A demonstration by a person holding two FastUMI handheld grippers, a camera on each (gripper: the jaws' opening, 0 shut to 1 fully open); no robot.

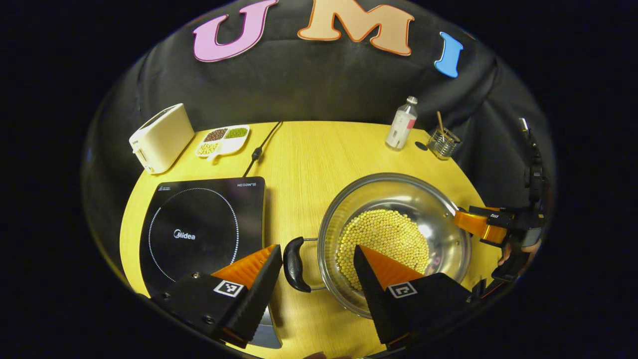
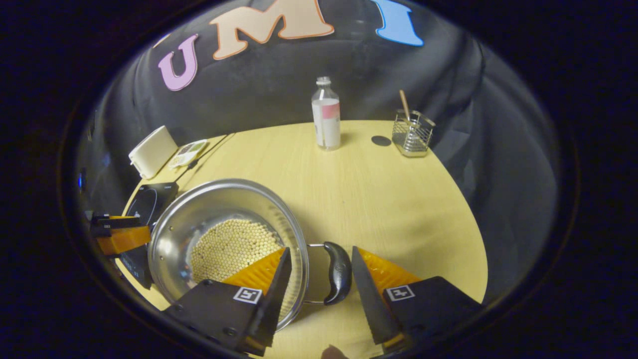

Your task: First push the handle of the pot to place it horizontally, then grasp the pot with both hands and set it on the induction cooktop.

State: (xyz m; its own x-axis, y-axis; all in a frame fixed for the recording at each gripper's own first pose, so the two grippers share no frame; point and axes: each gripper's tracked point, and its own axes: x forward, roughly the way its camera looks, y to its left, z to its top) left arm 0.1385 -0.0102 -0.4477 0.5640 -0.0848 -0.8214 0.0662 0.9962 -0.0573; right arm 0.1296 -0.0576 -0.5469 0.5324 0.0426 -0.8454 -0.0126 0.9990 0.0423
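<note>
On the yellow table (image 1: 309, 164), the bean-filled steel pot (image 1: 394, 239) sits between both gaping grippers (image 1: 316, 259) (image 2: 319, 264).

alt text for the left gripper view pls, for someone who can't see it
The left gripper, open, straddles the black side handle of a steel pot of yellow beans on a yellow wooden table. A black induction cooktop lies left of the pot; the right gripper is at its far rim.

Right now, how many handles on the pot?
2. One black handle on the pot's induction cooktop side, between the left tongs; the other handle on the opposite side, between the right tongs.
</note>
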